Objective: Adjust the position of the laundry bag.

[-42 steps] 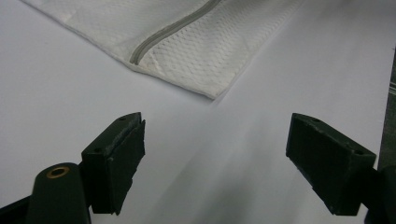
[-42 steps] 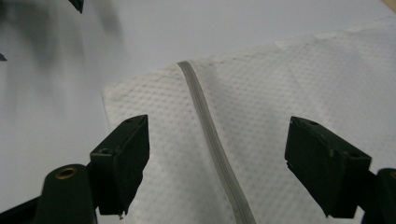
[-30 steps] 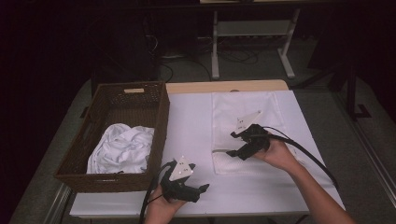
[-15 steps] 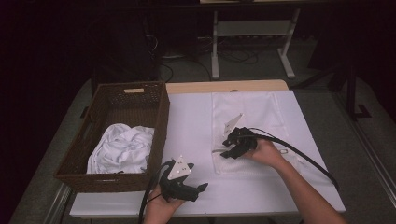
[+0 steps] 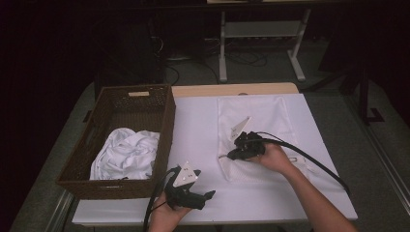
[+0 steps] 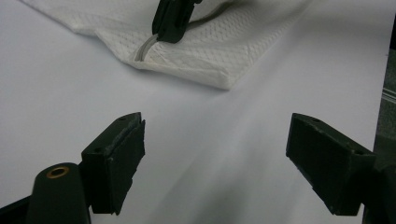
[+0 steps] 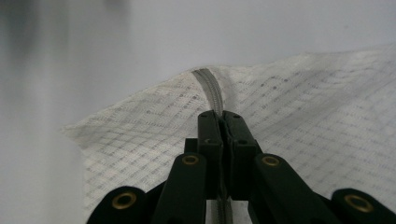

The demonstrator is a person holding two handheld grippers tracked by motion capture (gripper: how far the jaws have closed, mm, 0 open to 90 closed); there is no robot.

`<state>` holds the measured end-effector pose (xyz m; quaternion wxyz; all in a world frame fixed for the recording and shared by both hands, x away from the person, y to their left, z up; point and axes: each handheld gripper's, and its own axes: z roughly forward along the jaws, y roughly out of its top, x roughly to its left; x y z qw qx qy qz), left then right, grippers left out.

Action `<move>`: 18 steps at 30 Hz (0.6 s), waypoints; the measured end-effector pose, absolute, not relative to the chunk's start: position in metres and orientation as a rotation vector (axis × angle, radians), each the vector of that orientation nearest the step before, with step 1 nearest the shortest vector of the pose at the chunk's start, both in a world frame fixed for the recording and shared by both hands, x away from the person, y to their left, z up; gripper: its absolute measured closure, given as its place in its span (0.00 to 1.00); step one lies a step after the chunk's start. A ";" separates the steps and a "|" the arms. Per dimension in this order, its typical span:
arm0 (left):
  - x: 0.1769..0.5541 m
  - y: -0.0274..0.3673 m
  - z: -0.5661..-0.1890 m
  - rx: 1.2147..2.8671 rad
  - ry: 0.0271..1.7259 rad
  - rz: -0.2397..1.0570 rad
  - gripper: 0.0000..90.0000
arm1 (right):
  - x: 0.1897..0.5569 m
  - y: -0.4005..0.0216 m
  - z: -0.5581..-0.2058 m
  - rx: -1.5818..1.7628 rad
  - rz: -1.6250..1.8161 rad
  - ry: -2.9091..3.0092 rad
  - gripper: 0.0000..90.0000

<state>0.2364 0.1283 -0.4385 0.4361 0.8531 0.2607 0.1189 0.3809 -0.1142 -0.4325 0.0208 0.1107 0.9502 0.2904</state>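
Right gripper view: black jaws pinched together on the grey zipper strip (image 7: 211, 93) of a white mesh bag (image 7: 308, 126), having just been closing onto it. High view shows the bag (image 5: 270, 116) lying flat on the white table (image 5: 198, 125), right of centre, with the right gripper (image 5: 231, 155) clamped at the bag's left edge near its front corner, cable trailing off to the right. Well apart, at the table's front edge, the left gripper (image 5: 205, 197) rests on the bare surface; in the left gripper view its jaws stand wide with nothing between them, facing the bag (image 6: 219, 51) and the right gripper (image 6: 167, 33). Left of the table's middle stands a brown wicker basket (image 5: 164, 104) holding crumpled white cloth (image 5: 125, 154).
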 end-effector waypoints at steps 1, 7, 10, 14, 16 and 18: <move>0.236 0.128 -0.438 2.123 0.647 0.295 0.21 | 0.378 -0.114 -0.431 0.339 0.922 2.946 0.95; 0.235 0.127 -0.438 2.121 0.644 0.292 0.21 | 0.362 -0.110 -0.428 0.293 0.952 2.949 0.95; 0.234 0.128 -0.437 2.123 0.645 0.301 0.21 | 0.355 -0.108 -0.429 0.278 0.960 2.945 0.95; 0.234 0.130 -0.437 2.117 0.649 0.303 0.21 | 0.348 -0.105 -0.430 0.256 0.971 2.944 0.95; 0.234 0.129 -0.437 2.117 0.650 0.302 0.21 | 0.346 -0.104 -0.430 0.261 0.975 2.945 0.95; 0.234 0.129 -0.437 2.123 0.648 0.300 0.21 | 0.344 -0.103 -0.431 0.262 0.982 2.948 0.95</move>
